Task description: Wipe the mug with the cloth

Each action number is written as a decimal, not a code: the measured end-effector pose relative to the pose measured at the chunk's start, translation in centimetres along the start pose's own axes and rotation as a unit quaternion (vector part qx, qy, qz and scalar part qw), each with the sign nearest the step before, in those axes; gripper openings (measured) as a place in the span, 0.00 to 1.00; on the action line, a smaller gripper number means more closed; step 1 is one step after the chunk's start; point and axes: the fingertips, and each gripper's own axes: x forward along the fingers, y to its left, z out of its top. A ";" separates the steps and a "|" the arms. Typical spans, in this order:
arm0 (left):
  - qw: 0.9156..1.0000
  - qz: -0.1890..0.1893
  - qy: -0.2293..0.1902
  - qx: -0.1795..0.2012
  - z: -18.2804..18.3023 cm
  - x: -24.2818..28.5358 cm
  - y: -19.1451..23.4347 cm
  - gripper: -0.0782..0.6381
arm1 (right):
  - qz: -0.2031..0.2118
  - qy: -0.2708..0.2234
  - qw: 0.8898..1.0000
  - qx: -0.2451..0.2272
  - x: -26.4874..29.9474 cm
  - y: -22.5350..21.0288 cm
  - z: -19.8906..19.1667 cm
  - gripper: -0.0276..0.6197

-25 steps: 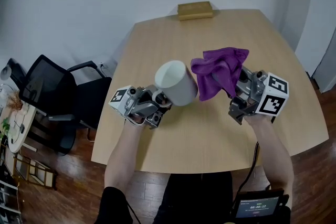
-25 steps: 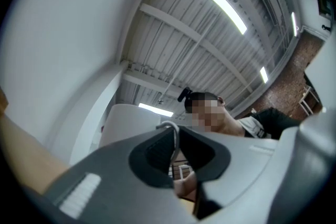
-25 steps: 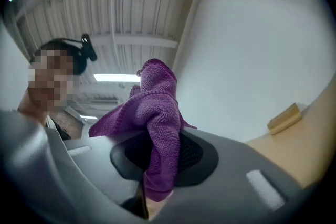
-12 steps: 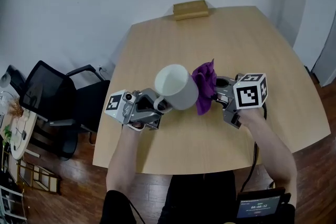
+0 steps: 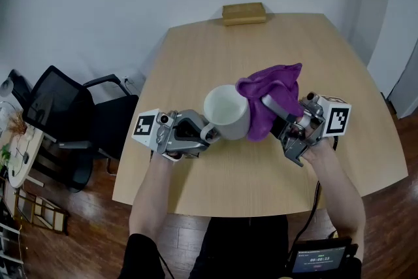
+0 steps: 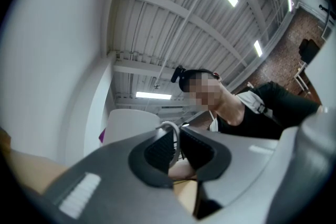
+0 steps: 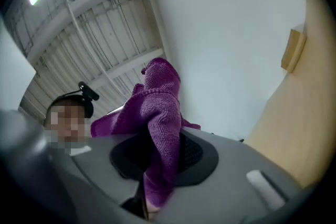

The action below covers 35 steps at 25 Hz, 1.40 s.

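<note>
Head view, centre of frame: white mug (image 5: 226, 112) held up over the wooden table (image 5: 261, 42), tipped on its side, open mouth turned up toward the camera.

Left gripper (image 5: 204, 134) sits lower left of the mug. Its jaws are pinched on the mug's handle (image 5: 210, 133). The left gripper view shows the thin white loop caught between the two dark ribbed pads, with the mug body rising behind them.

Right gripper (image 5: 279, 113) comes in from the right of frame. Its jaws are clamped on the purple cloth (image 5: 271, 95). The right gripper view shows knitted fabric bunched between the pads, standing up above them.

In the head view the cloth fans out above the jaws and hangs down along the mug's right flank, touching it.

Small tan block (image 5: 243, 12) at the table's far edge, top centre, well apart from both grippers. Black office chair (image 5: 59, 114) left of the table.
</note>
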 end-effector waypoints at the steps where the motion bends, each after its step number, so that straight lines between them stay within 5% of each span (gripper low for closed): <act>1: 1.000 -0.004 -0.001 0.001 0.1 0.2 -0.1 0.20 | -0.007 0.012 1.000 0.008 0.2 -0.4 -0.7 0.16; 6: 1.000 -0.023 0.005 0.009 0.2 0.2 -0.9 0.21 | -0.099 0.077 0.991 0.035 -0.9 -4.4 -3.6 0.16; 9: 0.999 -0.034 0.009 0.014 0.2 0.2 -1.5 0.20 | -0.187 0.166 0.968 0.010 -1.9 -7.0 -6.6 0.16; 11: 0.999 -0.040 0.010 0.014 0.2 0.2 -1.8 0.19 | -0.212 0.184 0.960 -0.006 -2.3 -7.4 -6.9 0.16; 14: 0.999 -0.044 0.020 0.012 -0.3 0.2 -2.1 0.19 | -0.175 0.117 0.977 -0.025 -2.1 -5.4 -3.4 0.16; 17: 0.998 -0.042 0.042 0.013 -1.0 0.5 -2.1 0.19 | -0.049 0.016 0.999 -0.007 -1.6 -0.9 0.8 0.16; 19: 0.998 -0.035 0.055 0.018 -1.3 0.7 -1.9 0.19 | 0.020 -0.002 1.000 0.011 -1.5 1.2 1.5 0.16; 21: 0.997 -0.020 0.068 0.029 -1.6 0.9 -1.4 0.19 | 0.030 0.021 0.999 0.009 -1.0 1.5 0.6 0.16; 26: 0.986 0.021 0.145 0.075 -3.7 1.4 -0.4 0.20 | -0.076 0.066 0.993 0.059 -1.6 -3.0 -2.3 0.16; 29: 0.980 0.022 0.177 0.091 -4.6 2.3 -0.3 0.21 | -0.173 0.143 0.973 0.061 -3.3 -7.0 -5.5 0.16; 32: 0.976 0.024 0.192 0.105 -4.9 2.3 -0.3 0.19 | -0.236 0.196 0.952 0.016 -4.5 -8.9 -6.4 0.16; 35: 0.970 0.019 0.216 0.108 -5.8 2.1 -0.4 0.19 | -0.222 0.142 0.965 0.008 -4.8 -7.5 -3.7 0.16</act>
